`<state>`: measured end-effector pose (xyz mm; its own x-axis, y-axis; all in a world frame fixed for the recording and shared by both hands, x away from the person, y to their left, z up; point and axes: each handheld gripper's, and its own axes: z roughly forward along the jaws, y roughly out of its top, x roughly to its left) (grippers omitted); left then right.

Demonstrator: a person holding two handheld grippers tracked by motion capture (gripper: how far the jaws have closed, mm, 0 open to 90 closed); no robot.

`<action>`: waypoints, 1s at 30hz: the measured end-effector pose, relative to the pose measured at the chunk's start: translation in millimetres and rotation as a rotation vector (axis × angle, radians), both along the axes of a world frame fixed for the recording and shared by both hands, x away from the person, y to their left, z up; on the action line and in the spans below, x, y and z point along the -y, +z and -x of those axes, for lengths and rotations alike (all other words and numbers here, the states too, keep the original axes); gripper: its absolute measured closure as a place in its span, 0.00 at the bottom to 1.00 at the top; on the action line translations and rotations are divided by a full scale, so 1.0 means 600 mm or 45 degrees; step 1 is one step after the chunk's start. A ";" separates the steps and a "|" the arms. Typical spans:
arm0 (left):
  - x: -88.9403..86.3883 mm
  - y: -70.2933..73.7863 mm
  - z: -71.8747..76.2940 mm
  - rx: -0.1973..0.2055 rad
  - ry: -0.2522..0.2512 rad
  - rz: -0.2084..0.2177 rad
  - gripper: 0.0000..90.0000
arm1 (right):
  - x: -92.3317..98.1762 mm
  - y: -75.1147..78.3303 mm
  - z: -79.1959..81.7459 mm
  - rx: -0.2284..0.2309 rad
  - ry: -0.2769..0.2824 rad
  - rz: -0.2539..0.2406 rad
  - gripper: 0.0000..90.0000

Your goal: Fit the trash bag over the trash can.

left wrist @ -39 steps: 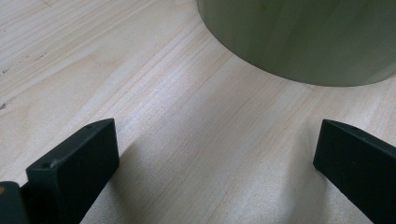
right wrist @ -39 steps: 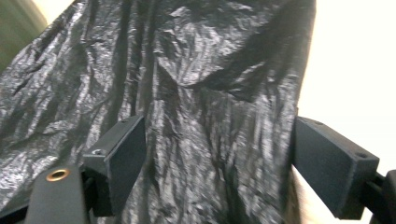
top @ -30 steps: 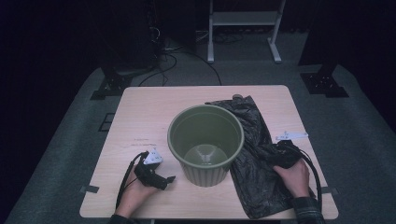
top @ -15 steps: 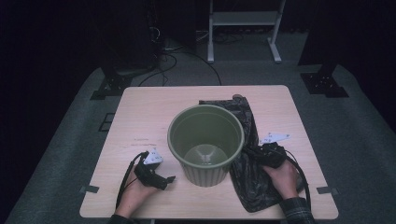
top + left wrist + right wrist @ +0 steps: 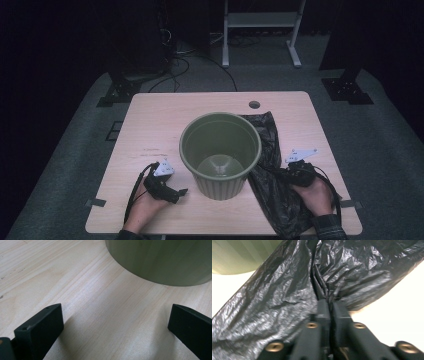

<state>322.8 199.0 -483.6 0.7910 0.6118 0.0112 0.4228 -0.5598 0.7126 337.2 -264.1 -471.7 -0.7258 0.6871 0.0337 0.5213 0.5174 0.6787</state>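
A green ribbed bin stands upright and empty in the middle of the wooden table. A black plastic bag lies crumpled to its right, reaching the front edge. My right gripper has just closed its jaws and is shut on a pinched fold of the bag, with the bin's wall at upper left. My left gripper rests on the table left of the bin, open, nothing between its fingers. The bin's base is just ahead of it.
A round cable hole sits near the table's far edge. Behind the table stand a white metal frame and black stand feet on grey carpet, with cables on the floor. Tape marks the table's front corners.
My right gripper has moved left toward the bin and closed on the bag, bunching it up. The left gripper has stayed put.
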 end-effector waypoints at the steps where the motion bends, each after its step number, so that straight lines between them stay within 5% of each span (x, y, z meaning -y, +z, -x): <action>1: 0.000 0.000 0.000 0.000 0.000 0.000 0.00 | 0.001 0.000 -0.001 -0.009 -0.007 -0.022 0.81; 6: 0.000 0.000 0.000 0.000 0.000 0.000 0.00 | -0.007 -0.001 -0.012 -0.061 -0.032 -0.130 0.42; 13: 0.000 0.000 0.000 0.000 -0.001 -0.002 0.00 | -0.044 -0.006 -0.025 -0.090 -0.083 -0.133 0.22; 20: 0.000 0.000 0.000 0.000 -0.001 -0.001 0.00 | -0.096 -0.007 -0.031 -0.068 -0.065 -0.102 0.19; 30: 0.000 0.000 0.000 0.000 0.000 0.000 0.00 | -0.123 -0.012 -0.031 0.005 -0.103 -0.054 0.22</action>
